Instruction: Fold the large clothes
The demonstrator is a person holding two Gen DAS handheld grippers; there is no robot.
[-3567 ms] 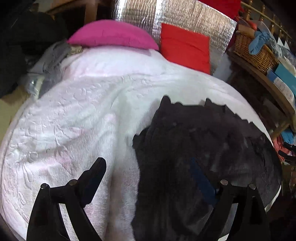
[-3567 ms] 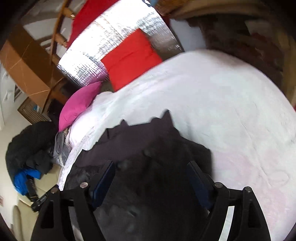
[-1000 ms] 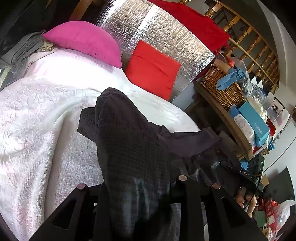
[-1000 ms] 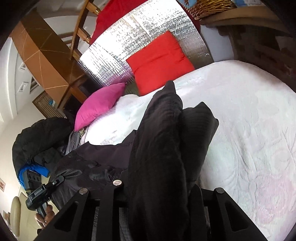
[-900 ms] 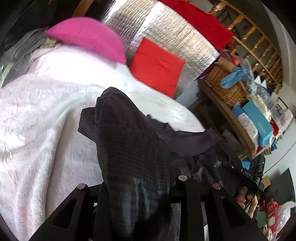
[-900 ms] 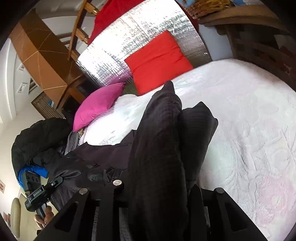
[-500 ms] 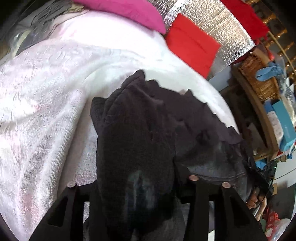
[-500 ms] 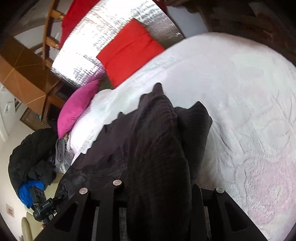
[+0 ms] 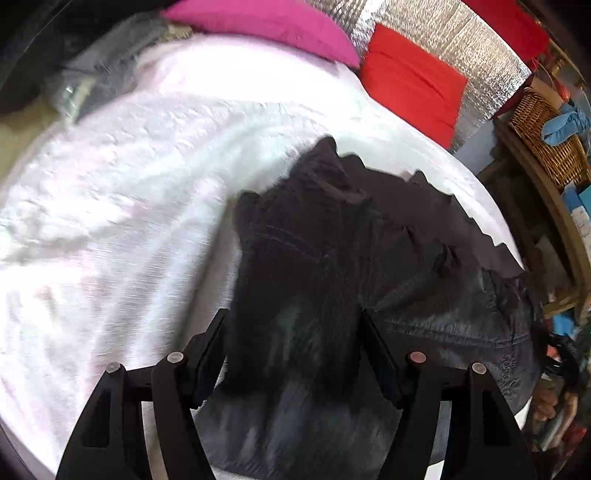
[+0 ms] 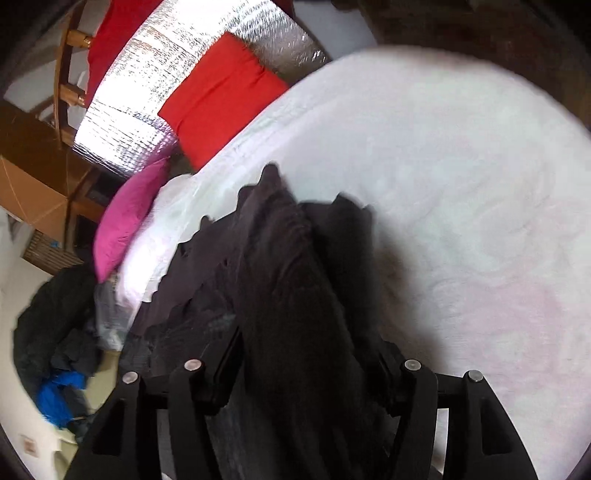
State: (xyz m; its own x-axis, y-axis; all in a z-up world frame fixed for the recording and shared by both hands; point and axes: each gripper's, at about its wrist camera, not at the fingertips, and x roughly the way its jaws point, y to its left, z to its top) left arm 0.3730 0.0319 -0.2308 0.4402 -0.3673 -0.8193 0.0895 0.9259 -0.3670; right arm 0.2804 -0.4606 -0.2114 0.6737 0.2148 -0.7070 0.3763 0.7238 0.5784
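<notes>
A large black garment (image 9: 369, 258) lies bunched on the white bedspread (image 9: 129, 184). My left gripper (image 9: 291, 332) has its jaws partly apart, with a thick fold of the garment between them. My right gripper (image 10: 306, 343) also has its jaws partly apart around a raised fold of the same black garment (image 10: 288, 277). The garment's far edge rests on the white bedspread (image 10: 461, 166) in both views.
A pink pillow (image 9: 266, 26) and a red cushion (image 9: 410, 81) lean on a silver panel (image 9: 480, 59) at the head. A wooden shelf with a wicker basket (image 9: 546, 129) stands right of the bed. Dark clothes (image 10: 55, 325) lie on the floor left.
Both grippers have come down toward the bed with the garment. Their jaws have spread wider than half a second ago, and the fabric has sagged onto the bedspread.
</notes>
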